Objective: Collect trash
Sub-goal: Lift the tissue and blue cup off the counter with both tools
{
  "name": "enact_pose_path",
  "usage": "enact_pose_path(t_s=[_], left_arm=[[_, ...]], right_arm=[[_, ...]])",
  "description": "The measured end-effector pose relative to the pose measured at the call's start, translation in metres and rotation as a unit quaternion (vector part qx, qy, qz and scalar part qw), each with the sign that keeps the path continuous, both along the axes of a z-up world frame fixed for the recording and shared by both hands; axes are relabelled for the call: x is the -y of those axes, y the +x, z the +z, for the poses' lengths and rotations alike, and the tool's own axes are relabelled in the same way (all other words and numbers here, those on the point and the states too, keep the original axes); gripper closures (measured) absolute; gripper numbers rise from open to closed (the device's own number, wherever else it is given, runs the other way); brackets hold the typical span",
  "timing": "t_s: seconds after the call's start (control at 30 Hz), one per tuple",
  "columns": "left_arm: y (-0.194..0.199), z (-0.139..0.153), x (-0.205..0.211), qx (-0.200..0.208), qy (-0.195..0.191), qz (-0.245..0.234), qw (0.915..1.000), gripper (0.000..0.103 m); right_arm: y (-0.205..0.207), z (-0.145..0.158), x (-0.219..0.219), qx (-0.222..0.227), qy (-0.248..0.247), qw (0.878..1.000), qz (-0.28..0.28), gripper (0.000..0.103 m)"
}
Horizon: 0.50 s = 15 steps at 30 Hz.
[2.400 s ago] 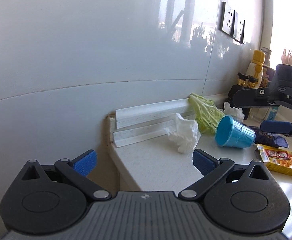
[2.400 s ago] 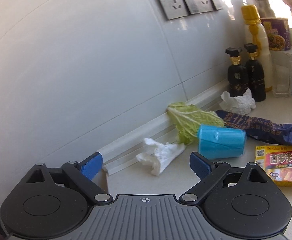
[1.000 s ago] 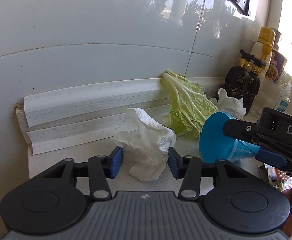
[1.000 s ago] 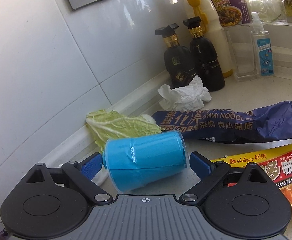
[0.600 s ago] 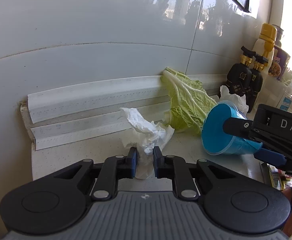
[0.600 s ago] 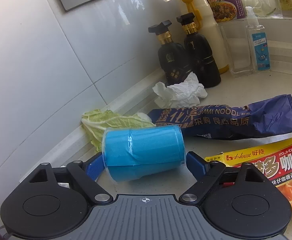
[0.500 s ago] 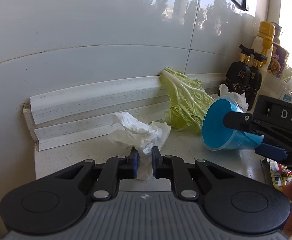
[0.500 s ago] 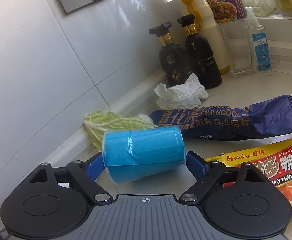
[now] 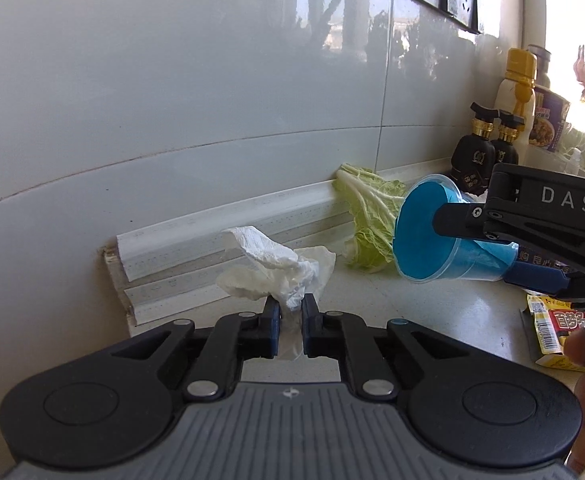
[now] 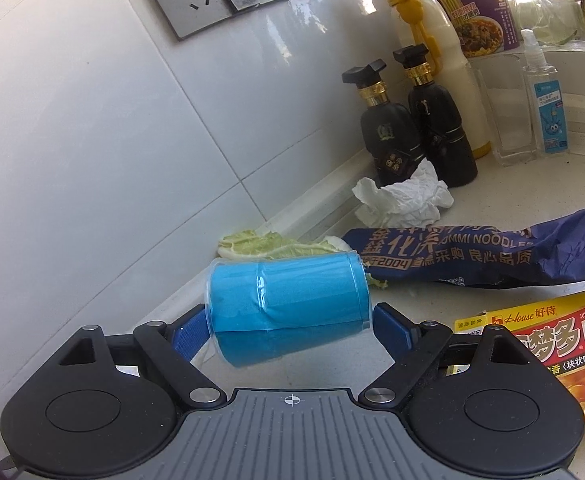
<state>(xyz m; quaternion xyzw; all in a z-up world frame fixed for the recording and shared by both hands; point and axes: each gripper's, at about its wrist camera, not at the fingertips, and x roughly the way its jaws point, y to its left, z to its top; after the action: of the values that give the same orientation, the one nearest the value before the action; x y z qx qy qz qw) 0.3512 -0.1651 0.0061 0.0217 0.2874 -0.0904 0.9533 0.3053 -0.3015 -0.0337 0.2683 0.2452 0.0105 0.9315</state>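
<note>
Left wrist view: the left tool [image 9: 291, 320] sits at 6 o'clock, its blue pads pinched together on a crumpled white tissue [image 9: 276, 268], which rises just above the desk [image 9: 432, 320] near the white wall trim. At 3 o'clock the right tool [image 9: 532, 248] holds a blue cup [image 9: 424, 236] on its side, mouth facing the camera. A pale green cabbage leaf [image 9: 366, 216] lies against the wall behind the cup.

In the right wrist view, the right tool [image 10: 288, 328] grips the blue cup [image 10: 288, 308] end to end; the cup seems lifted slightly off the desk [image 10: 492, 184], though the angle makes this uncertain. At 2 o'clock lie a dark blue noodle wrapper [image 10: 492, 256] and a second tissue [image 10: 404, 200]; a yellow box [image 10: 552, 344] lies at 3 o'clock. Two black bottles [image 10: 412, 132] stand by the wall.
</note>
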Motion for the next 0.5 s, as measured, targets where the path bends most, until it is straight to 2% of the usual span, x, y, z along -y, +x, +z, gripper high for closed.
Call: enact_pose_path(t_s=[0.5], left_arm=[[-0.021, 0.019, -0.042, 0.005, -0.001, 0.032, 0.9995, 0.094]], right_arm=[[-0.008, 0.029, -0.036, 0.012, -0.004, 0.998, 0.064, 0.014]])
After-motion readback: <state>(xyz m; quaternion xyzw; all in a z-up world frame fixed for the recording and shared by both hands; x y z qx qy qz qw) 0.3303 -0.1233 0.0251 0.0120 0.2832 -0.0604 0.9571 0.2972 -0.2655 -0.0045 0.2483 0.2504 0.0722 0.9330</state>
